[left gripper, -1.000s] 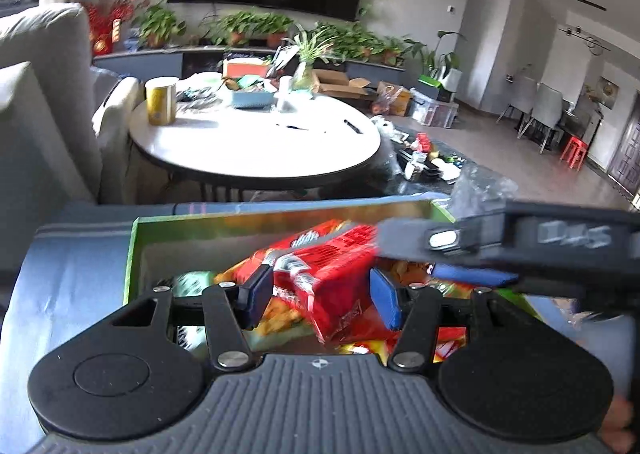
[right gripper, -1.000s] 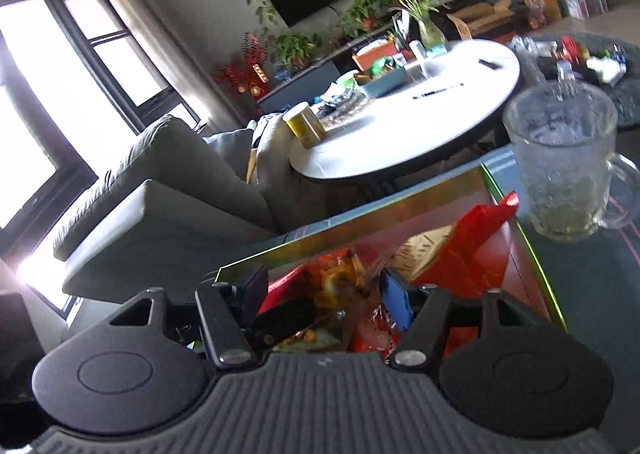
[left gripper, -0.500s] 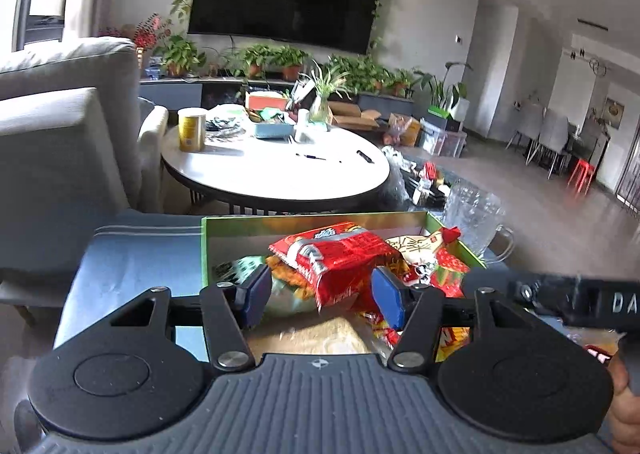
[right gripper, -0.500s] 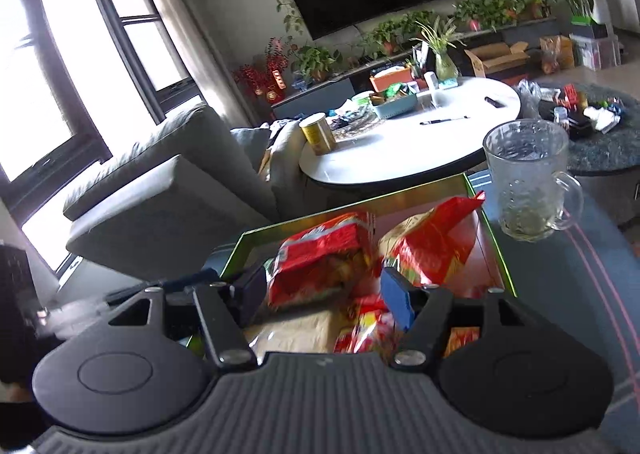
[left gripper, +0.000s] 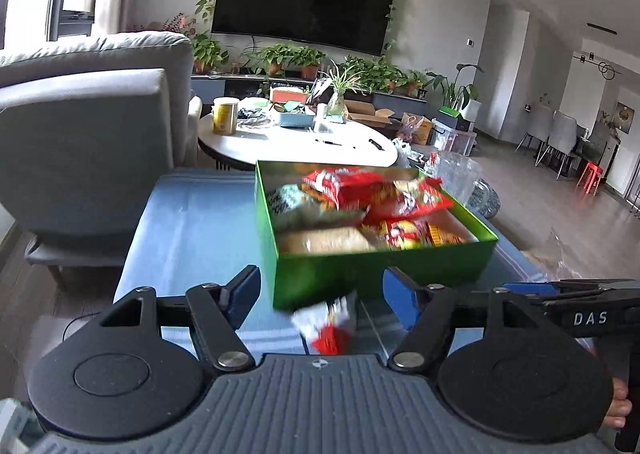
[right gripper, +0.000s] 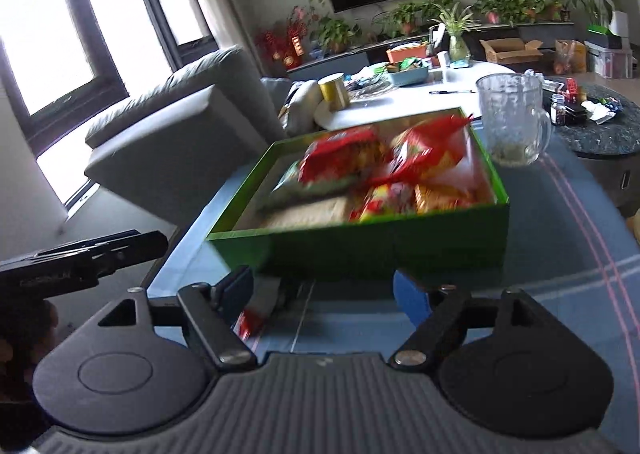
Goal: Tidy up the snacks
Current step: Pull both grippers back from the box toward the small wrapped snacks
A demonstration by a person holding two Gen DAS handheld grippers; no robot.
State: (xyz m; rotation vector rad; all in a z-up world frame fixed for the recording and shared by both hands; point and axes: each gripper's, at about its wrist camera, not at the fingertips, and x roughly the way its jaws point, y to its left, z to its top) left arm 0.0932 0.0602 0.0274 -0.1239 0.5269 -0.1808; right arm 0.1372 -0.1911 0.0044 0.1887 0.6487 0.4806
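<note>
From the left wrist, the left gripper [left gripper: 320,290] is opening, its pads clear of a small red-and-white packet [left gripper: 328,324] lying on the blue table [left gripper: 192,222] just near of the green box [left gripper: 380,266], which holds the snack bags [left gripper: 360,194]. From the right wrist, the right gripper [right gripper: 324,290] stands released and empty; the box [right gripper: 360,242] sits beyond it, with a glass mug [right gripper: 512,122] at its far right.

Glossy green cardboard box [right gripper: 400,242] holds shiny plastic snack packets [right gripper: 344,158]; clear textured glass mug [right gripper: 510,122] at the smooth blue table's [left gripper: 192,230] far edge.
</note>
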